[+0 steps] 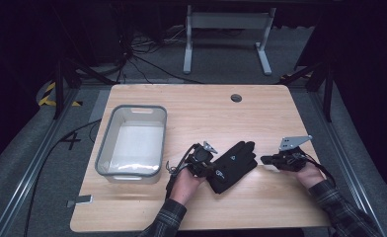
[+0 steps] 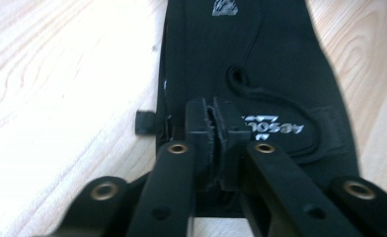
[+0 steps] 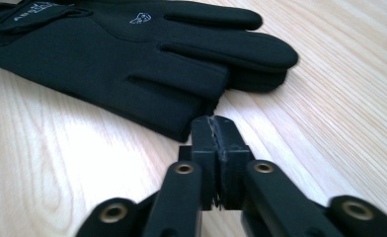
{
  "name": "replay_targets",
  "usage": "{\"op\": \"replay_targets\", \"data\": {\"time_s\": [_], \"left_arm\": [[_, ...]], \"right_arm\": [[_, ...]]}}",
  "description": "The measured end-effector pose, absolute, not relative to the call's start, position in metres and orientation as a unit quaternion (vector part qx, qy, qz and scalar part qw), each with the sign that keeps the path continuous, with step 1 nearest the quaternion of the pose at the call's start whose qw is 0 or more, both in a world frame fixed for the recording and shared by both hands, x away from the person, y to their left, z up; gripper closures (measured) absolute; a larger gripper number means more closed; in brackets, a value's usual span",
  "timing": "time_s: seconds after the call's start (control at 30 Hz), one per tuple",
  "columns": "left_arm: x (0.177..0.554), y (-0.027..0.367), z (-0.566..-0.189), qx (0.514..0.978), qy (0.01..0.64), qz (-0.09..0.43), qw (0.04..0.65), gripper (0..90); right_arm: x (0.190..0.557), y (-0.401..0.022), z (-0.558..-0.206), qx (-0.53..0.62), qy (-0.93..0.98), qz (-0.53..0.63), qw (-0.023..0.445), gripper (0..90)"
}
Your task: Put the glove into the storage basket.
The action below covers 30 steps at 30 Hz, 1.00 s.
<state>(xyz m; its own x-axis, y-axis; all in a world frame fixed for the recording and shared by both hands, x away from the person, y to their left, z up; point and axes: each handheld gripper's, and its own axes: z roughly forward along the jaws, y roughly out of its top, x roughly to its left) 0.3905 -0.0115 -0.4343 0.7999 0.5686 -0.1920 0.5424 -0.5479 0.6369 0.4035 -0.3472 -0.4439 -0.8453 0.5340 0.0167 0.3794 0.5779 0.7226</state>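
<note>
Glove [image 1: 233,165] flat on counter [image 1: 260,113], between the two tools. Left tool [image 1: 212,170] over glove cuff, jaws together, nothing pinched. Right tool [image 1: 264,160] just beside glove fingertips, jaws together, empty. Bin [image 1: 132,140] beyond left tool, well apart.

A black glove [image 1: 233,165] with small white logos lies flat on the wooden table, near the front edge right of centre, fingers pointing far-right, cuff nearest.

the glove [image 1: 233,165] lies on the table [image 1: 260,111] (near its front edge), between both grippers, right of the bin [image 1: 132,140].
</note>
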Motion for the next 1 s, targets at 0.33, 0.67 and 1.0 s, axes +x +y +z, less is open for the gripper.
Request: {"op": "replay_targets", "data": {"time_s": [0.33, 0.67, 1.0], "left_arm": [[0.4, -0.031, -0.422, 0.887, 0.289, 0.025, 0.359, 41.6], [0.413, -0.058, -0.43, 0.902, 0.255, 0.029, 0.346, 15.5], [0.423, -0.071, -0.455, 0.911, 0.252, 0.018, 0.325, 9.0]], "right_arm": [[0.38, -0.378, -0.453, 0.308, 0.87, 0.368, 0.115, 42.3], [0.368, -0.395, -0.464, 0.326, 0.86, 0.368, 0.138, 18.5], [0.367, -0.397, -0.467, 0.317, 0.861, 0.369, 0.149, 15.5]]}}
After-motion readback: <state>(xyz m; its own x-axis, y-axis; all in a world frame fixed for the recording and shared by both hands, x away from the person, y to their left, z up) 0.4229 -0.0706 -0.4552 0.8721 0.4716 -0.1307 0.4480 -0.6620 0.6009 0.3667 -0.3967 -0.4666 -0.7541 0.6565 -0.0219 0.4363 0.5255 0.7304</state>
